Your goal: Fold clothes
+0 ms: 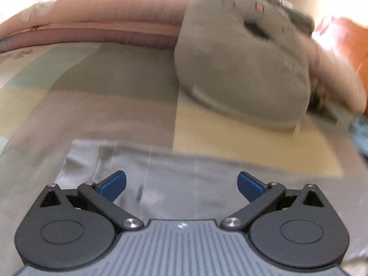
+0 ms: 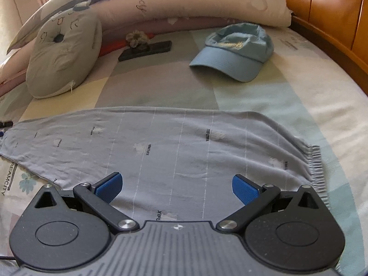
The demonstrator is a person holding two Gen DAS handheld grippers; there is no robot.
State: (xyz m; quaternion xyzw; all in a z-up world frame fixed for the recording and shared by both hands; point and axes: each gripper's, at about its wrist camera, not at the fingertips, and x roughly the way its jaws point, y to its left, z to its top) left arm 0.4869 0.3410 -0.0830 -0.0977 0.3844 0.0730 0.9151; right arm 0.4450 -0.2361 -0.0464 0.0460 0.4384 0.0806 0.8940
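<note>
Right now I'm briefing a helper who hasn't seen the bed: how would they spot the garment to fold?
On the patchwork bedsheet, nearer than the blue cap and round grey cushion, lies the grey garment. It is spread flat, with thin white lines, small printed words and a gathered elastic edge on the right.

Bedsheet [image 2: 10, 179] reads "REAMCITY"; grey garment [image 2: 174, 142] repeats "XIFU".

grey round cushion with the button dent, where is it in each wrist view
Left wrist view: the grey round cushion fills the upper right, blurred, leaning on the pink folded quilt.
Right wrist view: the cushion sits upper left, against the same quilt.
Shared landmark: the grey printed garment spread just ahead of both open grippers.
</note>
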